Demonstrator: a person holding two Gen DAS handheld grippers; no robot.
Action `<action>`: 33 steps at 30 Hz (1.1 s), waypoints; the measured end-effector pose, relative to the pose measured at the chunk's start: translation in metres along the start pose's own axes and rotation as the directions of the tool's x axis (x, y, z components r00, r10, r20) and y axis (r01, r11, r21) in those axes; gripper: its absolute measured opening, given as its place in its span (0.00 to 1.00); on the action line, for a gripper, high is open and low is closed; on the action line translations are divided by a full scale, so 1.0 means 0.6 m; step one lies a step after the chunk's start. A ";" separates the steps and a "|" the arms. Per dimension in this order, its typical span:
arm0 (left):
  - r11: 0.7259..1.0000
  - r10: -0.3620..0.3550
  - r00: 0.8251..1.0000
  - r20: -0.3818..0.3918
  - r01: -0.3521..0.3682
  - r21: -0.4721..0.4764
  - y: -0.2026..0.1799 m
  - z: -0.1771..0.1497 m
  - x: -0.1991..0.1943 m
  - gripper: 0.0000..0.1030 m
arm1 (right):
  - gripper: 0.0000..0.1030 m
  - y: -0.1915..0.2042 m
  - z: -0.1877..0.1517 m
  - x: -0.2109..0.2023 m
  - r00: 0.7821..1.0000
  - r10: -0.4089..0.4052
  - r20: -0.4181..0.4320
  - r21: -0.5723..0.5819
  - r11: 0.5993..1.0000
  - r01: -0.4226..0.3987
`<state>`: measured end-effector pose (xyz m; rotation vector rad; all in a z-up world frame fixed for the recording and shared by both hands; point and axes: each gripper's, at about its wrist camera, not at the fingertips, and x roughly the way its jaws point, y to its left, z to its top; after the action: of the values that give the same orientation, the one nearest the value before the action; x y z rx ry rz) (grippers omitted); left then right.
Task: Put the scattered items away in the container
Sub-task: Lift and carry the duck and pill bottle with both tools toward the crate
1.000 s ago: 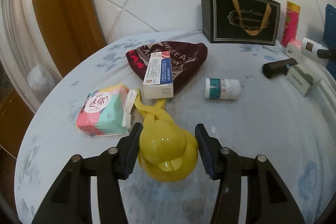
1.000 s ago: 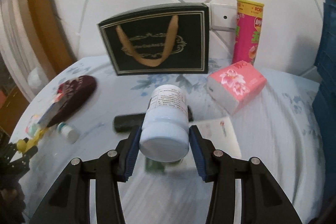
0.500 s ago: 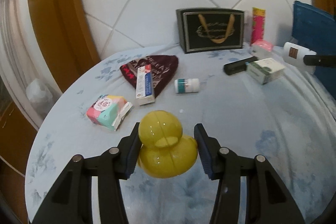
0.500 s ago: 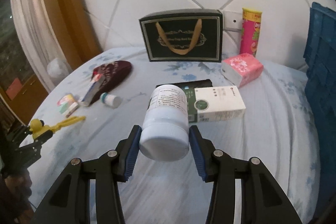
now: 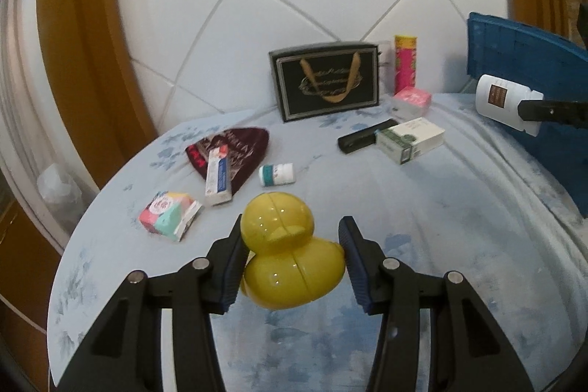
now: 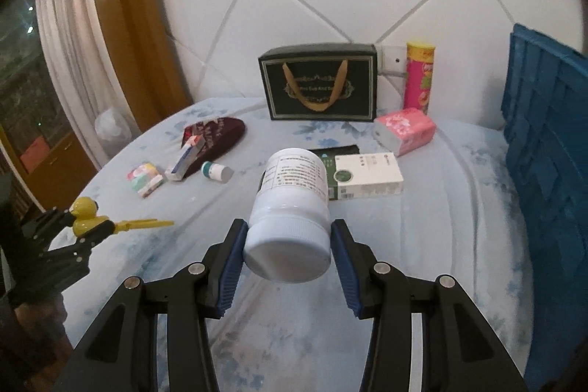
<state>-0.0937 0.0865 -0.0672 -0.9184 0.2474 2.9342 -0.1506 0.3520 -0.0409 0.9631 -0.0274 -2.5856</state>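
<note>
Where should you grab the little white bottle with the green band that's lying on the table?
Grab the little bottle around its round middle, coming straight down from above. It lies on its side with open cloth both in front of it and behind it, so one finger fits on each side. Pinching it end to end would probably slip, and the maroon cloth pouch crowds its capped end.

Little reads clearly: the far black gift bag (image 6: 319,87) carries gold script (too blurred to spell), and the held white bottle (image 6: 290,212) bears unreadably small print.
</note>
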 end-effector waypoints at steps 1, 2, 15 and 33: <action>1.000 -0.002 1.000 0.009 0.002 0.002 -0.007 0.004 -0.007 0.47 | 0.44 -0.002 0.001 -0.013 1.000 0.001 0.013 0.000 1.000 -0.001; 1.000 -0.004 1.000 0.018 0.004 0.003 -0.013 0.007 -0.014 0.47 | 0.44 -0.003 0.002 -0.024 1.000 0.003 0.024 0.001 1.000 -0.003; 0.977 -0.189 0.962 0.196 0.164 0.139 -0.109 0.110 -0.126 0.47 | 0.44 -0.008 0.011 -0.235 0.970 -0.093 0.227 0.024 0.996 0.090; 0.857 -0.492 0.812 0.314 0.389 0.337 -0.285 0.252 -0.258 0.47 | 0.44 -0.009 -0.019 -0.511 0.827 -0.409 0.385 0.228 0.911 0.344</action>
<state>-0.0337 0.2798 0.1203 -0.2824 0.3281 2.4877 0.0671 0.4672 0.1418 0.4562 -0.1647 -3.1611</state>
